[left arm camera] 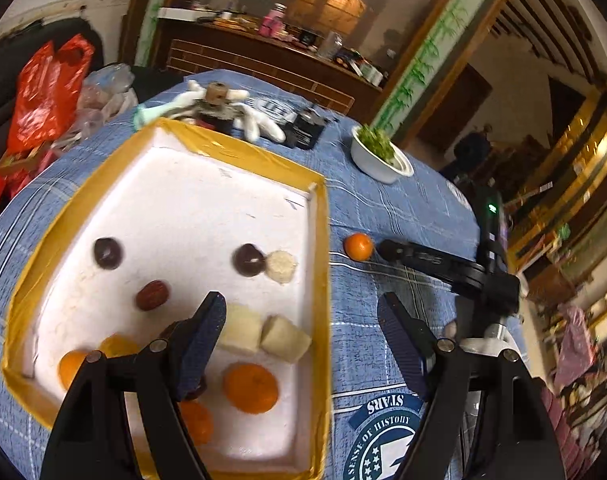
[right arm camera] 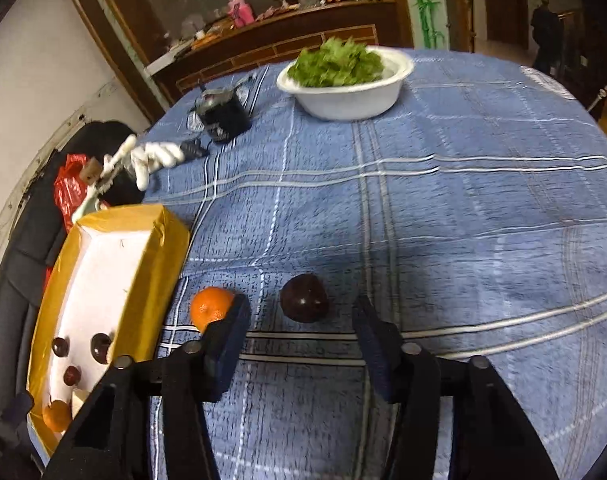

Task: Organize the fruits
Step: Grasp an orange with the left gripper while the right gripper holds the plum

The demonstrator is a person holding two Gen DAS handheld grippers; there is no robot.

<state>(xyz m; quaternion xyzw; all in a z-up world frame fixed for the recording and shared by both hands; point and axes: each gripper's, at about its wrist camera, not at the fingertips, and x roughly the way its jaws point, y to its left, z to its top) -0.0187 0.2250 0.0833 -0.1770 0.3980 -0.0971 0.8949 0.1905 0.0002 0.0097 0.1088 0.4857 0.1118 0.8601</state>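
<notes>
A white tray with a yellow rim (left arm camera: 321, 240) lies on the blue checked tablecloth; it also shows in the right wrist view (right arm camera: 151, 256). In it lie several oranges (left arm camera: 250, 388), dark round fruits (left arm camera: 108, 253), a red date (left arm camera: 152, 295) and pale cut pieces (left arm camera: 285, 338). My left gripper (left arm camera: 303, 320) is open and empty, hovering over the tray's right rim. Outside the tray lie a small orange (right arm camera: 211, 307) (left arm camera: 358, 246) and a dark plum (right arm camera: 304, 298). My right gripper (right arm camera: 301, 316) is open and empty, with the plum just ahead between its fingers. It shows in the left wrist view (left arm camera: 391, 250) beside the orange.
A white bowl of green leaves (right arm camera: 345, 80) stands at the far side of the table; it also shows in the left wrist view (left arm camera: 379, 154). A black device (right arm camera: 222, 114) and a white-gloved toy (right arm camera: 151, 158) lie beyond the tray. Red bags (left arm camera: 47, 92) sit off the table's left.
</notes>
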